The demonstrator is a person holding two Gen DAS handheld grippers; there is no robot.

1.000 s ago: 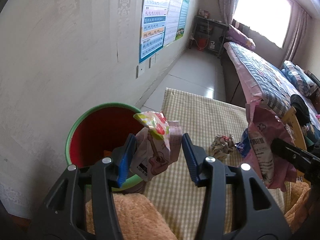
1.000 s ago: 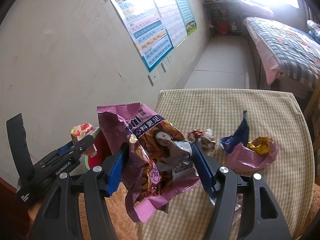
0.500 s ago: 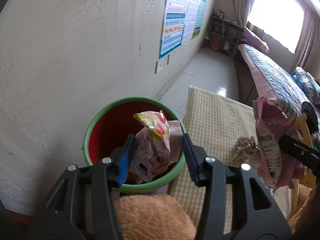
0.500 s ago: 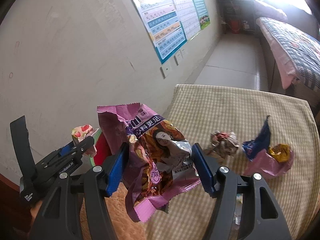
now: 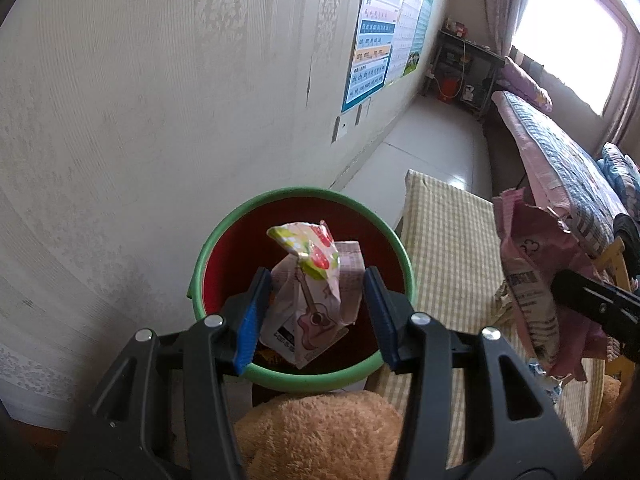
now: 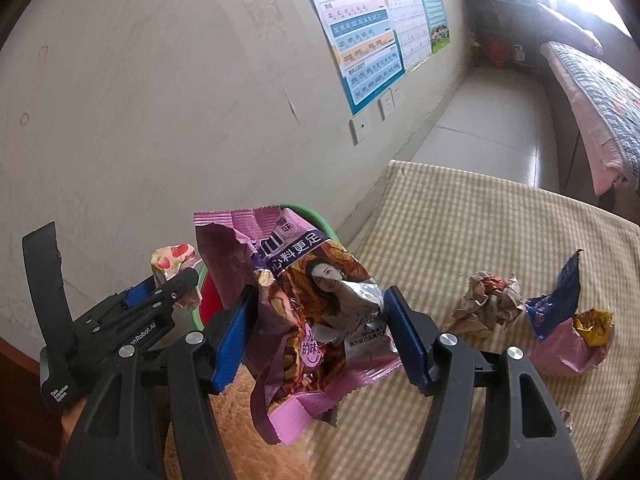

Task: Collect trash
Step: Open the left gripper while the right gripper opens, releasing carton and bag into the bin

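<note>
My left gripper (image 5: 316, 312) is shut on a small pink-and-white wrapper (image 5: 312, 288) with strawberries printed on its top. It hangs over the mouth of a red bin with a green rim (image 5: 280, 196), which stands against the wall. The right wrist view shows my right gripper (image 6: 320, 328) shut on a large crumpled pink snack bag (image 6: 316, 304). This bag is over the table's left edge, just right of the bin (image 6: 208, 308). The left gripper (image 6: 176, 280) shows there too, at the left. The pink bag (image 5: 528, 280) also appears at the right of the left wrist view.
On the checked tablecloth (image 6: 480, 224) lie a crumpled paper wad (image 6: 488, 300), a blue wrapper (image 6: 560, 296) and a pink bag with a yellow wrapper in it (image 6: 576, 344). An orange plush thing (image 5: 320, 432) lies below the grippers. The wall is close on the left, a bed far right.
Both grippers have moved left toward the wall, each keeping its hold. The bin has come to lie squarely under the left gripper's wrapper, and the trash on the table has slid right in view.
</note>
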